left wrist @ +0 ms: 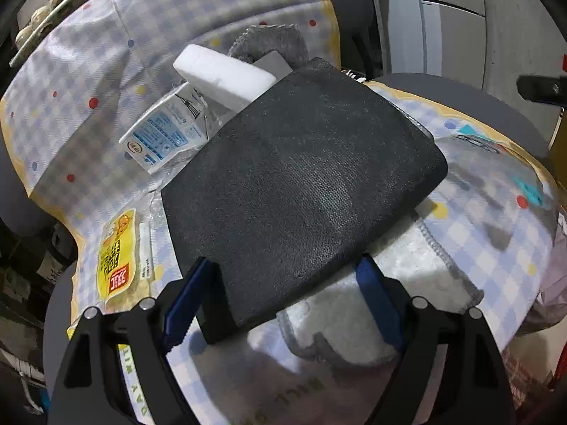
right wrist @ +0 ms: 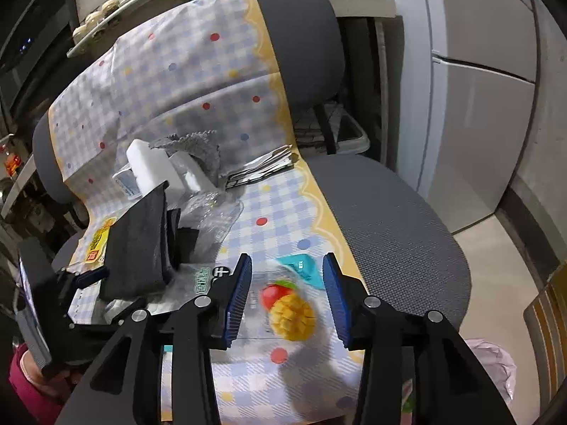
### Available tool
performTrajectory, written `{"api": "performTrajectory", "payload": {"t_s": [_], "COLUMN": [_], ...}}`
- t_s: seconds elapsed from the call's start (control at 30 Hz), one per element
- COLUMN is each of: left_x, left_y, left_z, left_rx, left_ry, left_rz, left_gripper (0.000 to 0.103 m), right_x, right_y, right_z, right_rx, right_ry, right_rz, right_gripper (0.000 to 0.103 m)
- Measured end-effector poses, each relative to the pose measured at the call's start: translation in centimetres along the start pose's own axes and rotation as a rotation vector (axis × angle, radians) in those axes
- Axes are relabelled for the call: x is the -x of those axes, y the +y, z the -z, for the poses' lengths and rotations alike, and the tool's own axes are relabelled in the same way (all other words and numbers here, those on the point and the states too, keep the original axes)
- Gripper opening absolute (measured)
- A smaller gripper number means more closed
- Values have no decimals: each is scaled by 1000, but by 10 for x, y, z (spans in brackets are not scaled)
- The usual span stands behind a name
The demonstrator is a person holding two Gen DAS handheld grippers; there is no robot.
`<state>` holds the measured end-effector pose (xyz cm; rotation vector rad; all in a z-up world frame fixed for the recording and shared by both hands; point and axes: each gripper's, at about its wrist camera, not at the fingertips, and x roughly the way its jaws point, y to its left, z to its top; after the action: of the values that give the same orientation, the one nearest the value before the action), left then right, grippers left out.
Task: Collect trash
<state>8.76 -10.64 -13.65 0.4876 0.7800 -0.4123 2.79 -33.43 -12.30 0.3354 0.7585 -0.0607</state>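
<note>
The right gripper (right wrist: 287, 297), fingers apart, hovers over a mango-printed wrapper (right wrist: 288, 310) on the checked cloth (right wrist: 198, 81).

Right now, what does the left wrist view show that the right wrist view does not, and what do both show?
Only the left wrist view: the white fluffy cloth under the black pad.

Only the right wrist view: the mango wrapper between the open fingers of the right hand-held gripper, folded papers, a pink bag.

Both: the black pad, white foam block, blue-white carton, yellow packet, checked cover.
</note>
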Motion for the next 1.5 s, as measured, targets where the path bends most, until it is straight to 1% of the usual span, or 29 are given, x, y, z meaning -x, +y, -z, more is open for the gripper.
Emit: {"api": "performTrajectory", "payload": {"t_s": [0.03, 0.07, 0.1, 0.13, 0.17, 0.23, 0.27, 0.3, 0.33, 0.37, 0.4, 0.47, 0.53, 0.57, 0.67, 0.8, 0.9, 1.0, 1.1, 1.2, 1.23, 1.27, 1.3, 1.37, 1.43, 1.5], "left_x": [-1, -3, -3, -3, -1, 7, 15, 22, 30, 35, 41, 53, 67, 75, 92, 102, 97, 90, 88, 88, 87, 84, 81, 72, 68, 67], "left_y": [2, 5, 7, 8, 11, 16, 22, 26, 35, 40, 47, 62, 74, 80, 90, 86, 80, 80, 81, 79, 78, 77, 76, 72, 69, 69], "left_z": [-3, -5, -6, -7, -8, -12, -13, -14, -17, -17, -18, -18, -18, -15, -11, -7, -5, -3, -1, 0, 1, 2, 4, 9, 13, 15], "left_rx": [10, 24, 30, 35, 45, 82, 115, 145, 182, 209, 238, 298, 353, 386, 443, 453, 451, 462, 459, 421, 414, 404, 400, 384, 373, 369], "left_ry": [3, 4, 3, -2, -11, -39, -62, -81, -105, -120, -133, -160, -190, -210, -250, -267, -252, -226, -223, -204, -194, -167, -149, -108, -88, -84], "left_rz": [1, -1, -6, -8, -12, -6, -1, 2, 9, 13, 13, 14, 24, 43, 81, 117, 125, 124, 107, 98, 92, 102, 114, 125, 129, 145], "left_gripper": [77, 71, 68, 59, 55, 41, 35, 32, 26, 24, 19, 10, 4, 3, 3, 3, 3, 3, 3, 5, 9, 11, 12, 12, 12, 12], "right_x": [-1, -1, -1, 0, 1, 3, 5, 7, 9, 11, 11, 13, 13, 12, 4, -15, -27, -36, -48, -60, -63, -63, -63, -62, -60, -55], "right_y": [1, 1, 1, 1, 1, -1, -1, -1, -1, 0, 1, 4, 8, 8, 7, -1, -11, -25, -36, -41, -42, -42, -42, -40, -35, -29], "right_z": [0, 1, 1, 2, 2, 2, 2, 2, 3, 3, 3, 4, 7, 8, 15, 27, 32, 28, 23, 21, 21, 22, 22, 23, 24, 25], "right_rx": [2, 4, 5, 4, 1, -3, -4, -3, -2, 0, 4, 18, 38, 41, 45, 45, 26, -17, -37, -58, -67, -71, -70, -77, -72, -61], "right_ry": [1, 1, -1, -3, -7, -15, -20, -28, -35, -38, -39, -40, -31, -26, 2, 49, 62, 65, 83, 117, 122, 117, 114, 122, 126, 116], "right_rz": [-2, -3, -5, -7, -8, -12, -15, -18, -21, -20, -19, -14, -4, -3, 5, 0, -17, -46, -65, -123, -131, -132, -137, -174, -195, -210], "right_gripper": [44, 45, 45, 45, 45, 47, 49, 51, 53, 57, 61, 65, 69, 70, 71, 69, 64, 59, 59, 59, 58, 56, 48, 40, 34, 24]}}
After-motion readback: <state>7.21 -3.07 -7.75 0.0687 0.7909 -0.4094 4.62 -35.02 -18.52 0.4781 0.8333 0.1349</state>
